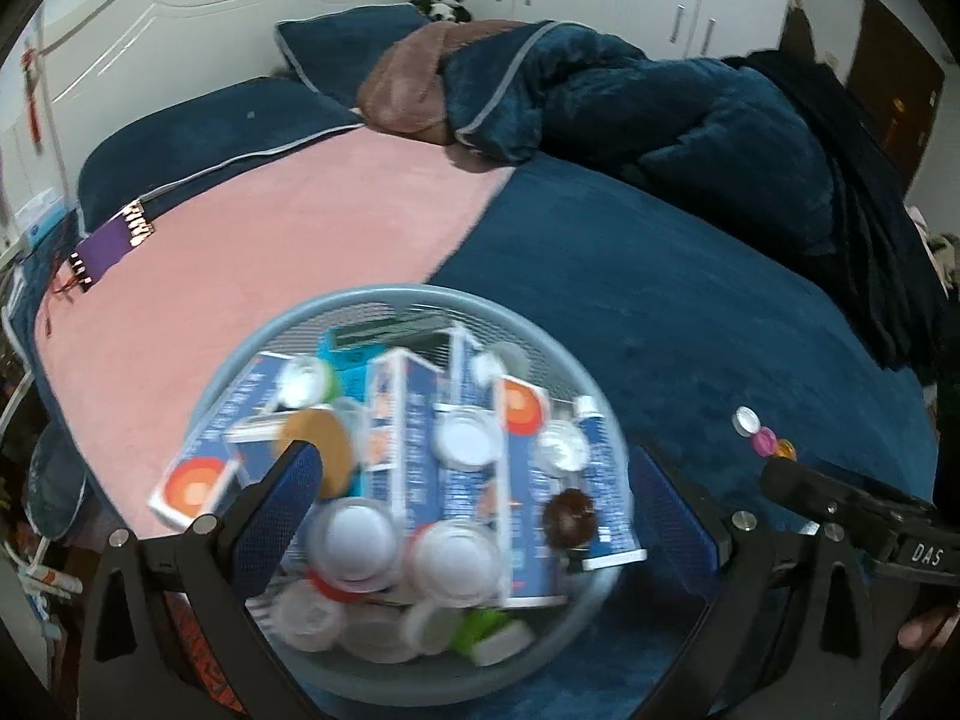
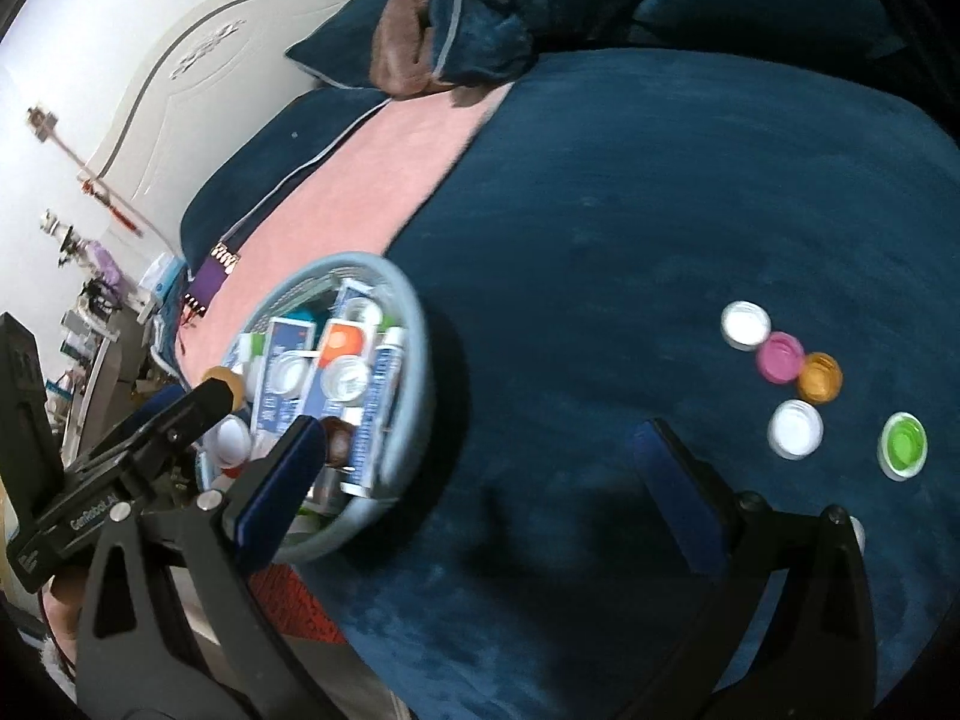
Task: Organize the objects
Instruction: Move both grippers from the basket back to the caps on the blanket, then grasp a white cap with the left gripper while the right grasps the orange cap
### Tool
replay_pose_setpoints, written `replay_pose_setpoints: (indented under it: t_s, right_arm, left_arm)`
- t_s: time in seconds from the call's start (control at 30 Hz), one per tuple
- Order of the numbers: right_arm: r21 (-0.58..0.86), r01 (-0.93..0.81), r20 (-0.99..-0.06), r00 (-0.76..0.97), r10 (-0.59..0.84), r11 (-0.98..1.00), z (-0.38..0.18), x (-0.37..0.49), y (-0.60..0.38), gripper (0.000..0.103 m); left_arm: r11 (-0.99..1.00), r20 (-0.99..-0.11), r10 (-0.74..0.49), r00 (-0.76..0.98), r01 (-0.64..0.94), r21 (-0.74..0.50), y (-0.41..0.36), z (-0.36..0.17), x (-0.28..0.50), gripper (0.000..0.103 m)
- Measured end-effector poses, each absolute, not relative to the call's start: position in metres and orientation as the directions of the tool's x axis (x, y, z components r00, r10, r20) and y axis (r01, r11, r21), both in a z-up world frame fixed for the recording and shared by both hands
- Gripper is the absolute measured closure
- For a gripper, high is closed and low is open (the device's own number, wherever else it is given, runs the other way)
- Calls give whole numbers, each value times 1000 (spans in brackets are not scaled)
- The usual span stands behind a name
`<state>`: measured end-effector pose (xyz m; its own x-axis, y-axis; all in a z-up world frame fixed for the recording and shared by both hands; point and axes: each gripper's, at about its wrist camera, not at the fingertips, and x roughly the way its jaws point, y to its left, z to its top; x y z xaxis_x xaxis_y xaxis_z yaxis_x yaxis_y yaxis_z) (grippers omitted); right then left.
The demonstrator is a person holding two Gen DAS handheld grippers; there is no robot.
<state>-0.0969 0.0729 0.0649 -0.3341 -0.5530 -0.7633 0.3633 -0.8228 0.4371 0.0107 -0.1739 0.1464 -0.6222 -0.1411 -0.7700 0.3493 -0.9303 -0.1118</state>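
A round blue-grey mesh basket (image 1: 384,300) sits on the bed, full of blue-white boxes, tubes and several bottle caps; it also shows in the right wrist view (image 2: 420,360). My left gripper (image 1: 474,480) is open wide above the basket, and a yellow-brown cap (image 1: 321,450) lies against its left finger; I cannot tell if it is held. Several loose caps lie on the blue blanket: white (image 2: 745,324), pink (image 2: 779,356), orange (image 2: 819,377), white (image 2: 795,429), green (image 2: 902,443). My right gripper (image 2: 486,480) is open and empty over the blanket, left of the caps.
The bed has a pink sheet (image 1: 270,252) and a dark blue blanket (image 2: 630,210). Pillows and a bunched duvet (image 1: 600,96) lie at the head. A purple strip (image 1: 108,243) lies at the bed's left edge. My right gripper's body (image 1: 852,516) shows at the right.
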Motion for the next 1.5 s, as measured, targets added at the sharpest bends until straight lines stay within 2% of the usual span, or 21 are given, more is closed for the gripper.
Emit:
replay_pose_setpoints:
  t_s: [0.33, 0.67, 1.0, 1.1, 1.13, 1.17, 1.2, 1.23, 1.5]
  right_arm:
    - [448, 193, -785, -383, -487, -873, 44, -109, 150, 0]
    - [442, -38, -815, -434, -384, -896, 25, -113, 239, 0]
    - [448, -132, -827, -437, -354, -884, 9, -123, 268, 0]
    - [449, -144, -829, -436, -351, -882, 5, -127, 271, 0]
    - [446, -145, -830, -435, -348, -883, 4, -129, 271, 0]
    - [438, -143, -833, -434, -342, -887, 3, -131, 271, 0]
    - [419, -134, -840, -434, -327, -898, 3, -135, 268, 0]
    - [400, -122, -845, -432, -314, -908, 3, -139, 264, 0]
    - [175, 137, -889, -403, -217, -975, -1, -166, 204, 0]
  left_arm:
    - [-969, -788, -11, -616, 200, -142, -104, 128, -24, 1]
    - [-975, -803, 177, -568, 10, -222, -12, 89, -63, 1]
    - [-967, -832, 246, -497, -67, -246, 44, 46, -111, 7]
    - [-964, -841, 262, -474, -88, -250, 55, 32, -120, 17]
    - [-963, -843, 266, -468, -96, -251, 57, 29, -121, 26]
    - [-962, -843, 273, -463, -110, -251, 59, 25, -122, 35]
    - [-964, -846, 266, -461, -117, -239, 59, 24, -121, 65]
    - [-968, -851, 250, -463, -117, -221, 58, 23, -121, 70]
    - [-972, -835, 210, -508, -12, -237, 13, 35, -111, 70]
